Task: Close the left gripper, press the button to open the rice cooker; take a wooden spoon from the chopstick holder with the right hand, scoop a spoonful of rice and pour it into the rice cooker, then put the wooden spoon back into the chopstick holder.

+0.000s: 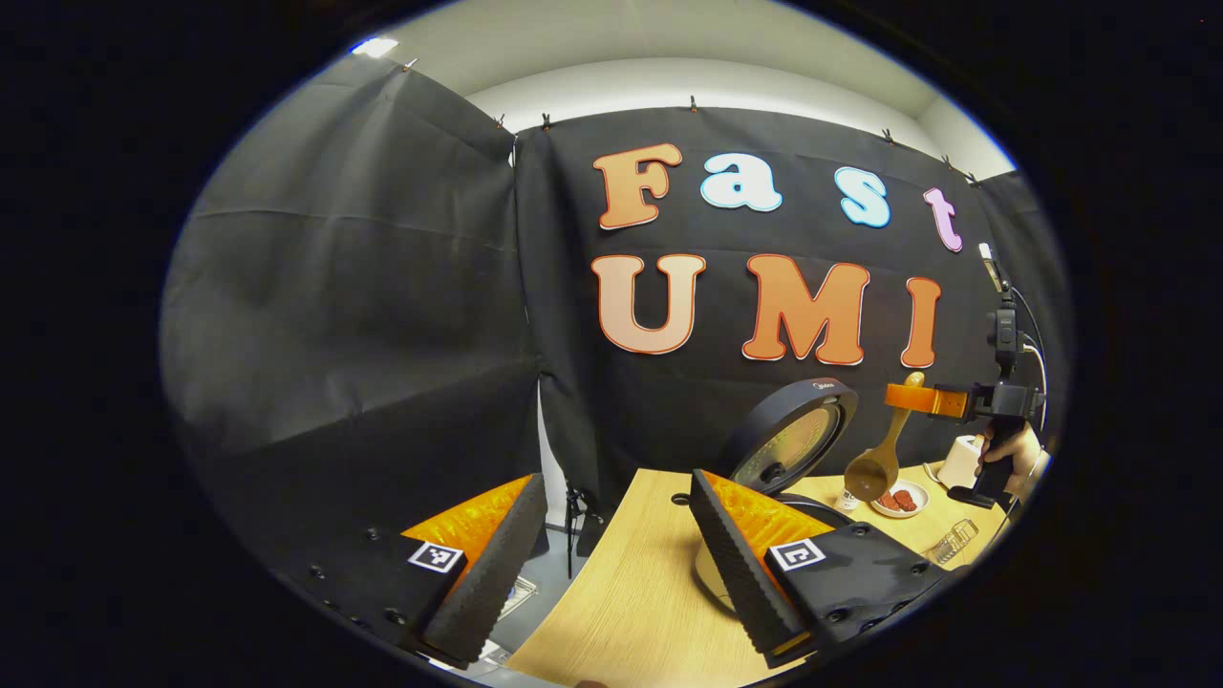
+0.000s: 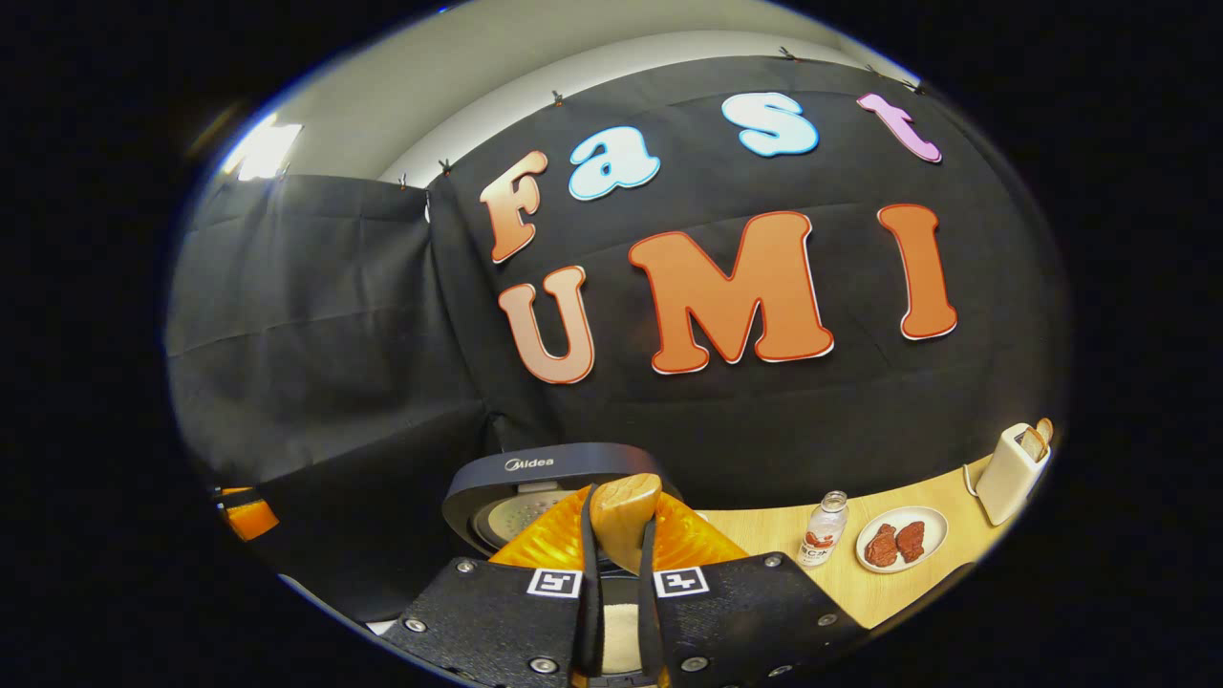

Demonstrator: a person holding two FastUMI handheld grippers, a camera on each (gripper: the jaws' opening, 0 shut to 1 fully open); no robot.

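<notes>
Black cloth backed a pale wooden table [image 1: 621, 592]. One rice cooker [image 1: 793, 449] stood open, its round lid upright. Above it hung one wooden spoon [image 1: 884, 449], bowl down, its handle clamped in the right gripper [image 1: 922, 399]. The left gripper [image 1: 611, 545] gaped wide, empty. The right gripper view added a bottle [image 2: 824, 528], a plate [image 2: 903, 540] with two pieces and a toaster [image 2: 1013, 473].

At the lower right of the right gripper view, a bottle [image 2: 824, 527], plate [image 2: 904, 540] and toaster [image 2: 1011, 472] stand in a row on the counter [image 2: 764, 540], right of the rice cooker [image 2: 535, 487].
</notes>
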